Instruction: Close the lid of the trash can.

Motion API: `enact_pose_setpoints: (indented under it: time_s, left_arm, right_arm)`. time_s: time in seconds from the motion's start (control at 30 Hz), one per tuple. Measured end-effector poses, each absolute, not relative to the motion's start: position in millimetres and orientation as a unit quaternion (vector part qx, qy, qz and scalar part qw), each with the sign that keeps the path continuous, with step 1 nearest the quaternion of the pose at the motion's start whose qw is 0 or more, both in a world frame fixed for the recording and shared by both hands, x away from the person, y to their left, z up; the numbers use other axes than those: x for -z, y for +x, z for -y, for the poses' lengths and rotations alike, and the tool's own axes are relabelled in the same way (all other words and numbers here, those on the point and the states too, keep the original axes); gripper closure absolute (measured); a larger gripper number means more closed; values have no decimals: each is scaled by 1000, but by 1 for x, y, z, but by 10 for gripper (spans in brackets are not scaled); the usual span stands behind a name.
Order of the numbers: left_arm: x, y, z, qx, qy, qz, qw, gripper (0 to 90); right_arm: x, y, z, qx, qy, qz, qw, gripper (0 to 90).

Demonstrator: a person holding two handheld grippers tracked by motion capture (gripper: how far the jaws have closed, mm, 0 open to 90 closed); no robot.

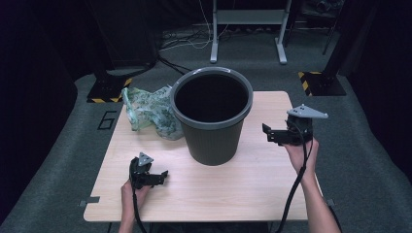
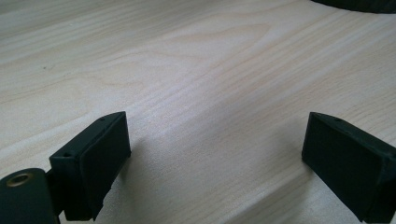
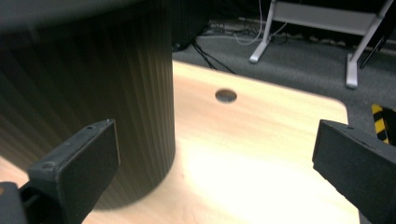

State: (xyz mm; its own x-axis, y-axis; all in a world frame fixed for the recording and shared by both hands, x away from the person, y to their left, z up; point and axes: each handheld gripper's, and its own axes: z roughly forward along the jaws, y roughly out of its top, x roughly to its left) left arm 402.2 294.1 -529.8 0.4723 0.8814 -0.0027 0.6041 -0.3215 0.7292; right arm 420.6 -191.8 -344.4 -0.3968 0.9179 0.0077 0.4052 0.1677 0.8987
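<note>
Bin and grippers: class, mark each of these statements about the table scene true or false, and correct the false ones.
1. The grey bin stands upright on the table. True.
2. The green patterned bag is inside the bin. False: it lies on the table beside the bin, at its left.
3. The left gripper has open jaws with nothing between them. True.
4. The right gripper is clamped on the bin's rim. False: it is open, beside the bin, holding nothing.

"6" marked on floor (image 1: 107,119).
</note>
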Motion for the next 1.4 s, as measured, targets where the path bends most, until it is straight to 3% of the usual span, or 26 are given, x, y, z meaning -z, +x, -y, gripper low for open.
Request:
enact_pose_setpoints:
  time_s: [0.9, 1.13, 1.4]
  left_arm:
    - [530, 402, -294, -203, 787, -472, 342, 74]
    - [530, 402, -294, -203, 787, -472, 342, 74]
    - [530, 402, -294, -204, 787, -473, 341, 72]
  right_arm:
    - [503, 386, 225, -326, 548, -727, 253, 0]
    - [528, 383, 233, -302, 564, -732, 234, 0]
    - [529, 384, 236, -310, 558, -733, 233, 0]
